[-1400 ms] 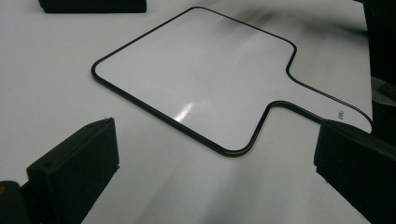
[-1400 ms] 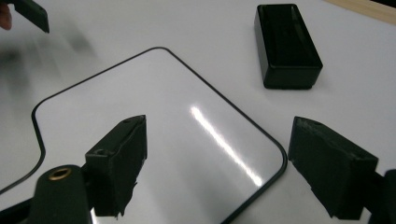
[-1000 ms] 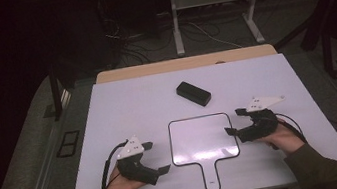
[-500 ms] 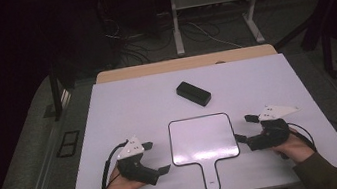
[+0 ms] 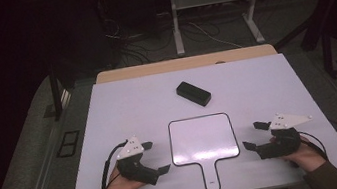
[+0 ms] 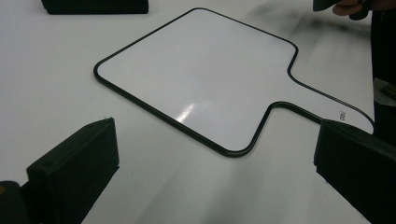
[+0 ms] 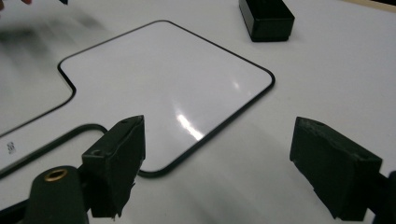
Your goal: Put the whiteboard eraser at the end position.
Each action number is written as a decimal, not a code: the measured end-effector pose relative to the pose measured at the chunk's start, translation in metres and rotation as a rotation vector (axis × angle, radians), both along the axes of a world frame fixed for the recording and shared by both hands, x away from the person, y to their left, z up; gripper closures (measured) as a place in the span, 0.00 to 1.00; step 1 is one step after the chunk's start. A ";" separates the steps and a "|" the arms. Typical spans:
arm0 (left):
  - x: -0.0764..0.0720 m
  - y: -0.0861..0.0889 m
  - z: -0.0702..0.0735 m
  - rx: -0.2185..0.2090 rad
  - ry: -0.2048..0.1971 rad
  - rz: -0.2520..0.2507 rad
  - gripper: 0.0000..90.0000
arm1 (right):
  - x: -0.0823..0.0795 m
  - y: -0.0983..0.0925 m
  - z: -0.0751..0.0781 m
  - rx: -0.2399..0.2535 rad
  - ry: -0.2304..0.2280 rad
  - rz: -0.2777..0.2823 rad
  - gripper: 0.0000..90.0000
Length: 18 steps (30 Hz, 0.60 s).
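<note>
From above, the handled whiteboard (image 5: 203,140) lies flat on the worktop (image 5: 122,101) between the left tool (image 5: 151,157) and right tool (image 5: 256,135). Each gripper view shows jaws apart, holding nothing. A low approach could skid the thin board toward the black box (image 5: 193,93).

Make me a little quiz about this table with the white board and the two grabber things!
1. True or false: the left gripper holds the white paddle board.
2. What lies beyond the board? A) black box B) red cup C) spoon
3. Which way does the board's handle point: toward the person or away?

Key: 1 false, both the left and the right gripper have open, empty jaws. 2 A, the black box. 3 toward the person.
</note>
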State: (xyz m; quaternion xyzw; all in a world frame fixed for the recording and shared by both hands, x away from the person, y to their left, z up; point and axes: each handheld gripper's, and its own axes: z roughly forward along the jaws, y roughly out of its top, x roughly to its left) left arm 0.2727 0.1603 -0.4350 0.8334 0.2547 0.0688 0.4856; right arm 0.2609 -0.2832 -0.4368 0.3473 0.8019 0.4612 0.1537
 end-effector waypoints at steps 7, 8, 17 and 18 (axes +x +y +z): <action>-0.001 0.000 0.000 -0.001 0.000 0.001 0.00 | -0.006 -0.010 -0.006 -0.020 0.006 -0.021 0.19; -0.001 0.000 0.000 -0.001 -0.001 0.001 0.00 | -0.006 -0.011 -0.006 -0.025 0.006 -0.025 0.19; -0.001 0.000 0.001 -0.003 -0.002 0.003 0.00 | -0.006 -0.016 -0.010 -0.029 0.023 -0.032 0.19; -0.001 0.000 0.001 -0.001 -0.002 0.002 0.00 | -0.006 -0.016 -0.010 -0.031 0.025 -0.034 0.19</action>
